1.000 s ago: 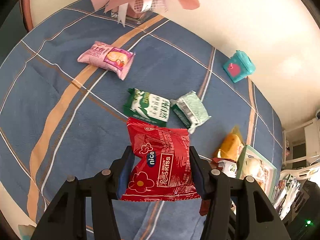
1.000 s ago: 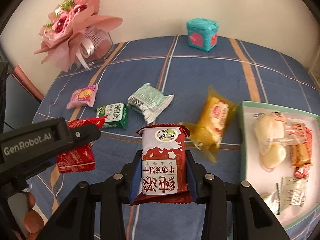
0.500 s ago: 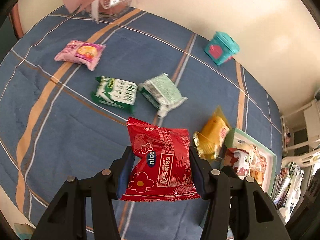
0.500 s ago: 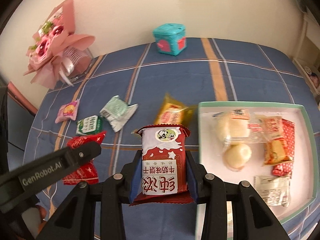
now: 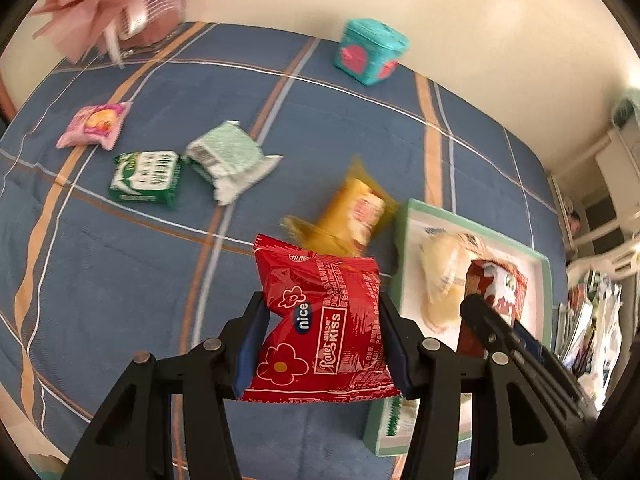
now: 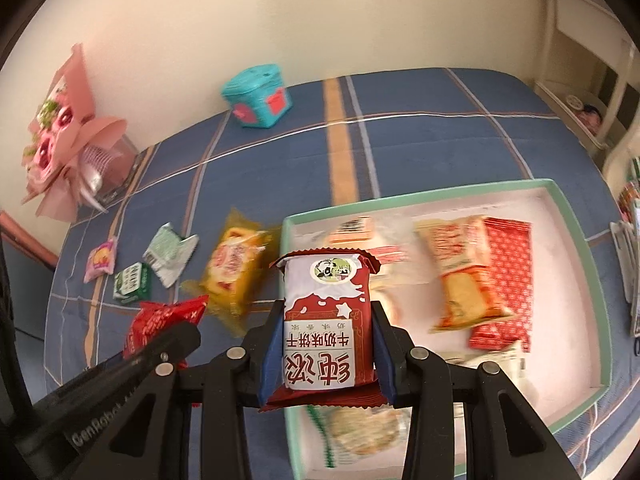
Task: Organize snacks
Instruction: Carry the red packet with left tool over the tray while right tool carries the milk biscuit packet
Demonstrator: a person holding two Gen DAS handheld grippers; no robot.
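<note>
My left gripper is shut on a red "nice kiss" snack bag, held above the blue cloth just left of the green-rimmed tray. My right gripper is shut on a red-and-white biscuit pack, held over the tray's left part. The tray holds several snacks. A yellow pack lies beside the tray's left rim. A pale green pack, a dark green pack and a pink pack lie further left.
A teal box stands at the back by the wall. A pink bouquet stands at the back left. Shelves and clutter lie past the table's right edge.
Both grippers have moved right with their packs. The right gripper's pack has come from the cloth to over the tray; the left gripper's bag is now close to the tray's left rim.
</note>
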